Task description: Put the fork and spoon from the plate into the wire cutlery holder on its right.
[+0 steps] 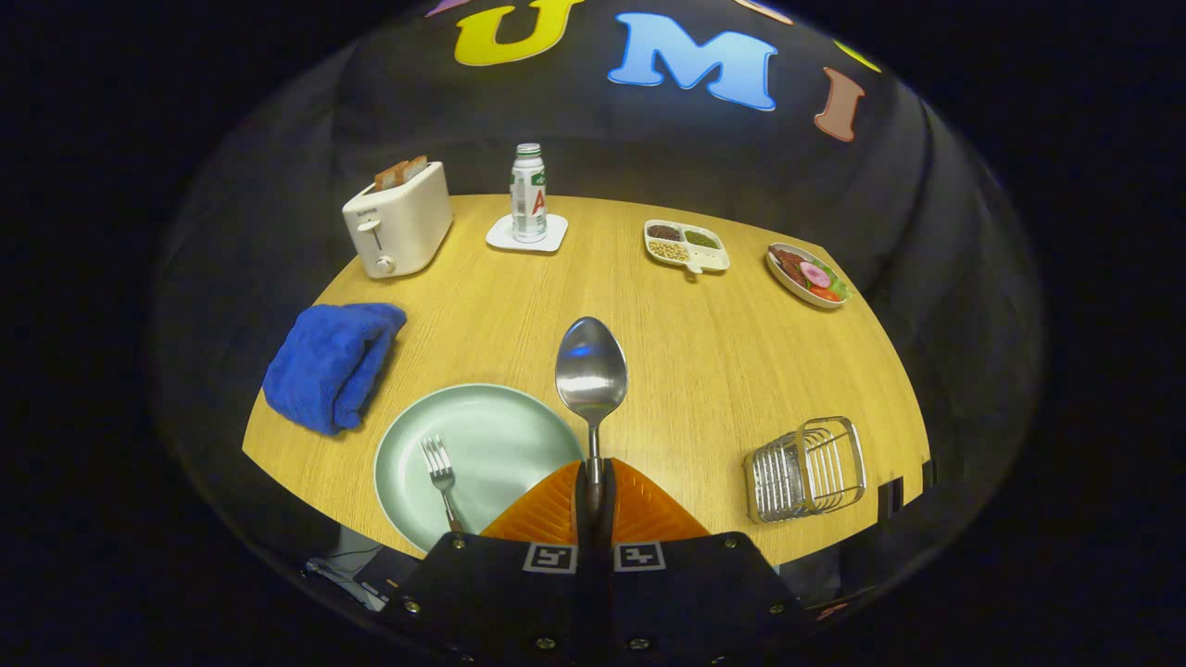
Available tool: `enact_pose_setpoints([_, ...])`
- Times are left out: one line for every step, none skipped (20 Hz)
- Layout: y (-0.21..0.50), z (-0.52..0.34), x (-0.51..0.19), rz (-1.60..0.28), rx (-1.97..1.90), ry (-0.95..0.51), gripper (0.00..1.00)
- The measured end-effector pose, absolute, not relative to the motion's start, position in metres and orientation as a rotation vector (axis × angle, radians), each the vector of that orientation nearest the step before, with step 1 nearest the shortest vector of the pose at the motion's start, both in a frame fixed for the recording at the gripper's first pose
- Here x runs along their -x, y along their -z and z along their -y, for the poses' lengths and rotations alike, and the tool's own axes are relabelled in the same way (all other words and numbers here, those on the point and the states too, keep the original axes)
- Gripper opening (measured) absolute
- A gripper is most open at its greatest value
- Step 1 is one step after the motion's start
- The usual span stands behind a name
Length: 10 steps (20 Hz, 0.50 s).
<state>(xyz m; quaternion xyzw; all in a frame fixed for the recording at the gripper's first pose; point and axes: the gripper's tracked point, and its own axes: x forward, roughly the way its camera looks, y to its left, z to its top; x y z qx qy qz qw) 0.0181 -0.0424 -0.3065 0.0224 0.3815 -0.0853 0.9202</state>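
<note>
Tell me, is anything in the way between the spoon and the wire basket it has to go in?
Nothing visible is. The gripper is shut on the spoon, held up above the table. The wire cutlery holder sits to the right, with only bare tabletop between. The fork lies on the plate.

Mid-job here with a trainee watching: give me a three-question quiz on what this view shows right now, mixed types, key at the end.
1. True or false: the gripper is shut on the handle of the shiny metal spoon, whose bowl sticks out ahead of the fingers.
2. Multiple choice: where does the silver metal fork lie? A) in the wire cutlery holder B) on the round pale green plate C) on the folded blue towel
3. Fill in: on the wooden table, the white toaster stands beyond the ____.

Key: 1 true; 2 B; 3 blue towel.
</note>
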Motion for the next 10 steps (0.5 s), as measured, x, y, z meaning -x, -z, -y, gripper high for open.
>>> enact_pose_setpoints([0.302,0.052,-0.017,-0.777,-0.067,0.204,0.0])
enact_pose_setpoints([0.299,0.062,-0.015,-0.771,-0.089,0.237,0.0])
enact_pose_setpoints([0.295,0.073,-0.014,-0.763,-0.112,0.268,0.0])
enact_pose_setpoints([0.294,0.083,-0.011,-0.759,-0.135,0.302,0.0])
enact_pose_setpoints([0.292,0.094,-0.008,-0.758,-0.159,0.335,0.0])
enact_pose_setpoints([0.292,0.104,-0.004,-0.759,-0.185,0.369,0.0])
enact_pose_setpoints([0.293,0.114,-0.001,-0.766,-0.212,0.4,0.0])
enact_pose_setpoints([0.293,0.125,0.005,-0.771,-0.24,0.432,0.0])
enact_pose_setpoints([0.295,0.134,0.009,-0.778,-0.27,0.462,0.0])
enact_pose_setpoints([0.298,0.141,0.013,-0.783,-0.3,0.49,0.0])
